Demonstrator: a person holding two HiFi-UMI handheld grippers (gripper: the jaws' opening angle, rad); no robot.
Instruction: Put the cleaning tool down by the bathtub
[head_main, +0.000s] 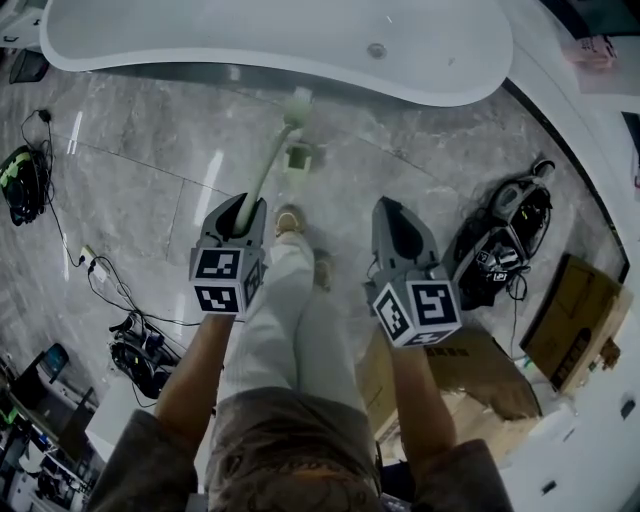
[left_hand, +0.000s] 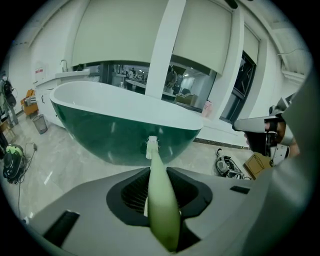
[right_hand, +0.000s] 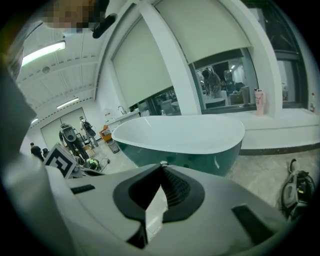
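Observation:
A pale green cleaning brush (head_main: 262, 180) with a white bristle head (head_main: 297, 105) sticks out of my left gripper (head_main: 248, 205), which is shut on its handle. In the left gripper view the handle (left_hand: 160, 195) runs between the jaws and the bristle head (left_hand: 151, 145) points at the bathtub's dark green side (left_hand: 115, 125). The white bathtub (head_main: 280, 35) lies across the top of the head view, just beyond the brush head. My right gripper (head_main: 395, 210) hovers over the marble floor to the right, its jaw tips together (right_hand: 161, 167) with nothing between them. The tub (right_hand: 185, 132) is ahead of it.
A floor drain (head_main: 300, 157) sits under the brush head. The person's legs and shoes (head_main: 290, 300) stand between the grippers. Dark equipment with cables (head_main: 500, 240) and cardboard boxes (head_main: 575, 315) lie right; a bag (head_main: 20, 185) and cables (head_main: 140, 350) lie left.

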